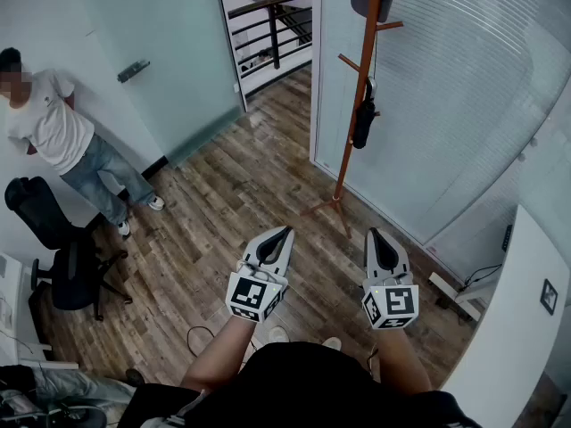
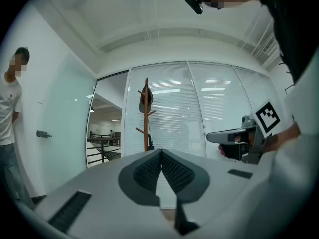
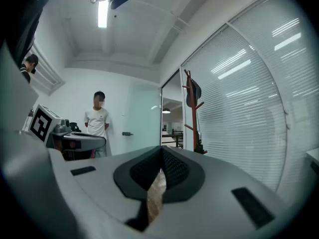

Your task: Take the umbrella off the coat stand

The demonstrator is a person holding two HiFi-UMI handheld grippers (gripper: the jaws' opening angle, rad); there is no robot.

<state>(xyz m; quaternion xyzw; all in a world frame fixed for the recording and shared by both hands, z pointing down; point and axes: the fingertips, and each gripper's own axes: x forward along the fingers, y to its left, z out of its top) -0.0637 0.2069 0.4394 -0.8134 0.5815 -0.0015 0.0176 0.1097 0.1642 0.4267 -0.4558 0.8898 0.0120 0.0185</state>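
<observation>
Beside left tongs point(image 1: 286, 231), right tongs point(image 1: 371, 233) level

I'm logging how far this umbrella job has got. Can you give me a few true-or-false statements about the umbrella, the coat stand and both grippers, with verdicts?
1. The black folded umbrella hangs on the orange-brown wooden coat stand. True.
2. The left gripper grips the umbrella. False: its jaws are together on nothing, well short of the stand.
3. The right gripper has its jaws wide apart. False: they are shut and empty.
4. A person in a white T-shirt stands at the head view's left. True.
</observation>
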